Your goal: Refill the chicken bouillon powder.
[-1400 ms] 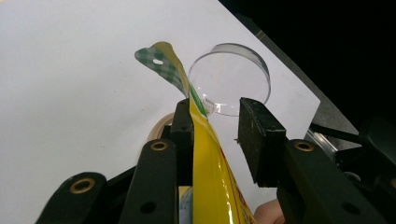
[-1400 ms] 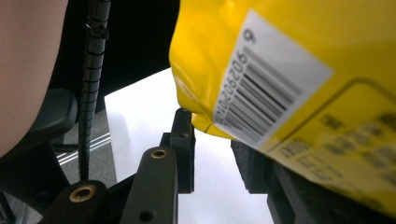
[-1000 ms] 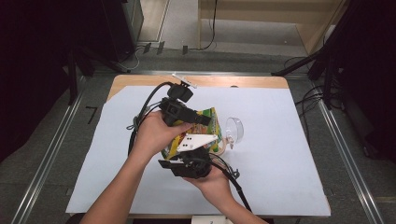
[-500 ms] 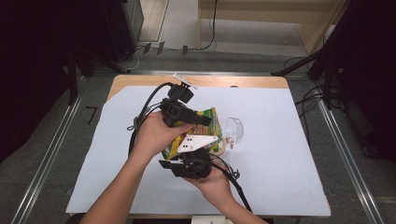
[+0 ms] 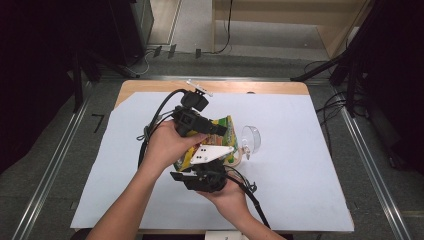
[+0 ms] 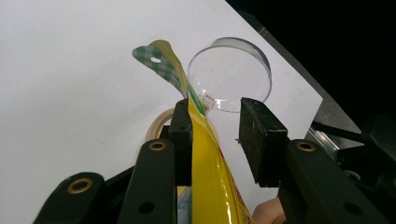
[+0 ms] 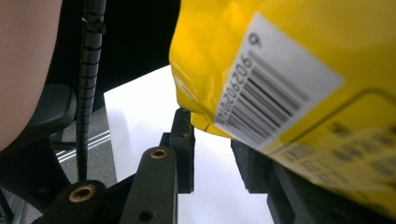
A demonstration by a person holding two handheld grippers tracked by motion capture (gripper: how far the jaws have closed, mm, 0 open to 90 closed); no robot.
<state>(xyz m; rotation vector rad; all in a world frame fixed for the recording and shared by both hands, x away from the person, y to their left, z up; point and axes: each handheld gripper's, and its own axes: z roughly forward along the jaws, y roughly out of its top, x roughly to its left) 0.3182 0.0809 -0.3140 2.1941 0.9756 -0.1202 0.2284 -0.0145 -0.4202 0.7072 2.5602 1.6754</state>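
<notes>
White sheet (image 5: 300,170) — bag (image 6: 210,186) against left gripper (image 6: 215,135)

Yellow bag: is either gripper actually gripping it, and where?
Not clamped. The yellow bag lies against one finger of the open left gripper, near its top edge. Right gripper's hold cannot be told.

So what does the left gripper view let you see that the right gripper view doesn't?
The left gripper view adds a clear round dish, a tan ring on the white sheet, and the yellow bag's green checked top edge, which rises between open jaws, against the left one. The right gripper view adds the bag's barcode label and a ribbed black cable. Both share the yellow bag and the white sheet.
</notes>
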